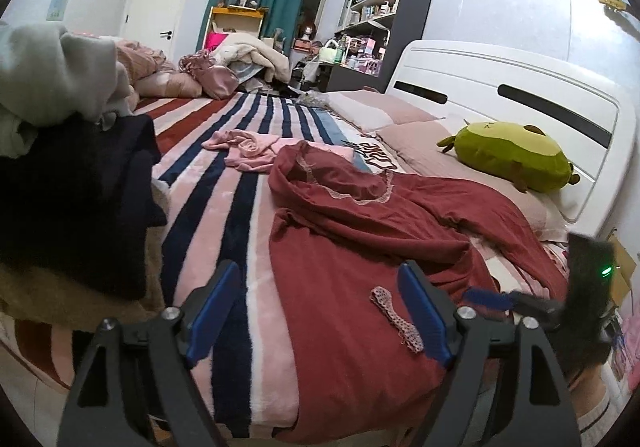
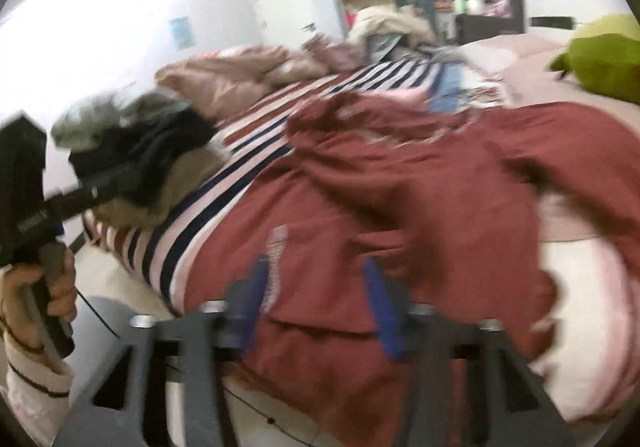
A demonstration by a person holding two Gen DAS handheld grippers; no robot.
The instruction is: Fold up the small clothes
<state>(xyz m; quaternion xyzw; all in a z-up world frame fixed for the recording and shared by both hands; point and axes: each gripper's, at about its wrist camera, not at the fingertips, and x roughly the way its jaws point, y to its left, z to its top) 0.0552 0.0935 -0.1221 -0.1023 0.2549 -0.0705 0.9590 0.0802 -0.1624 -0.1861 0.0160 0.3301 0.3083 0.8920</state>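
- left gripper [image 1: 320, 307]: blue pads wide apart, nothing between them. hovers over the near edge of the bed, the left pad over the striped blanket [image 1: 224, 199], the right pad over the red garment [image 1: 360, 231].
- right gripper [image 2: 316, 311]: view is motion-blurred. blue pads stand apart over the garment's near hem, cloth lies under and between them, no pad visibly pressing on it. reads as not gripping.
- in the left wrist view the right gripper also shows at the right edge, blurred, just above the garment's right side, green led lit.
- red garment: spread on the near half of the bed, on top of the striped blanket, rumpled. lace-trimmed neckline toward the far side, one sleeve trailing right toward the pillows [image 1: 440, 163].
- a small pink lace strip [image 1: 396, 319] lies on the garment's near part, just left of the left gripper's right pad.
- pink clothing item [image 1: 248, 147] lies crumpled further up the blanket, beyond the neckline, apart from the red one.
- pile of clothes [image 1: 72, 175] at left: grey on top, dark in the middle, tan below.
- green plush toy [image 1: 508, 155] sits on the pillows by the white headboard [image 1: 500, 79].
- right wrist view: a hand [image 2: 40, 295] in a cream striped sleeve grips the left gripper's handle at the left edge.
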